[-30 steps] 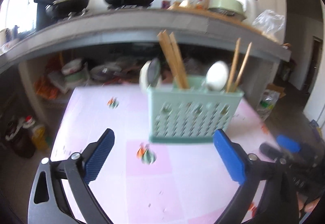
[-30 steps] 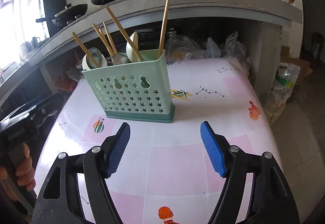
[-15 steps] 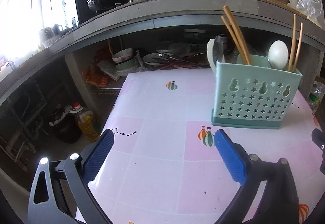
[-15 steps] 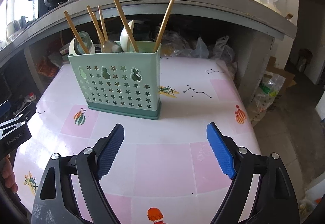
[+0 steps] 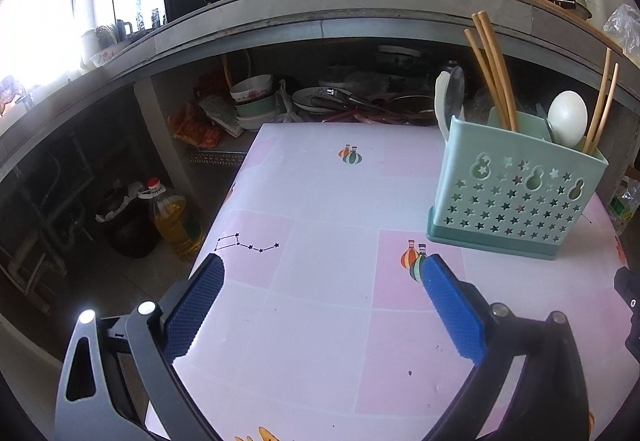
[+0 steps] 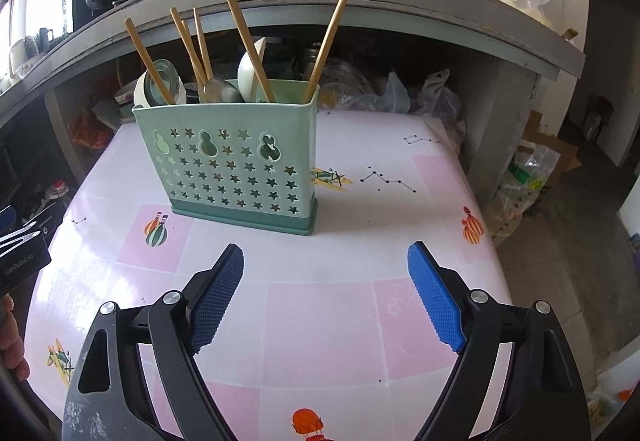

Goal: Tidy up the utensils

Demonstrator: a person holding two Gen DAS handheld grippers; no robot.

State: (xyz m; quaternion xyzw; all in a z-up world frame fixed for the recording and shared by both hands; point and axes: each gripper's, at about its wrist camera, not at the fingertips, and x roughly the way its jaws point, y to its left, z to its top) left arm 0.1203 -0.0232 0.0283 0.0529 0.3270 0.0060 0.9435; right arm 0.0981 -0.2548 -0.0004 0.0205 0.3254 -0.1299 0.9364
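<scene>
A mint-green utensil holder (image 5: pixel 516 197) with star cut-outs stands upright on the pink-and-white table (image 5: pixel 320 281). It also shows in the right wrist view (image 6: pixel 236 165). It holds several wooden chopsticks (image 6: pixel 244 37), a white spoon (image 5: pixel 567 117) and metal spoons (image 6: pixel 218 89). My left gripper (image 5: pixel 320 269) is open and empty, low over the table, left of the holder. My right gripper (image 6: pixel 325 255) is open and empty, in front of the holder.
A grey counter (image 5: pixel 320 29) overhangs the table's far side, with pots and bottles on top and dishes on the shelf below. An oil bottle (image 5: pixel 172 217) stands on the floor at left. Plastic bags (image 6: pixel 528 173) lie at right. The left gripper's body (image 6: pixel 20 253) shows at the right view's left edge.
My left gripper has swung left and pulled away, so the holder has shifted from centre to the right of its view. My right gripper has shifted slightly right and back. Both stay open.
</scene>
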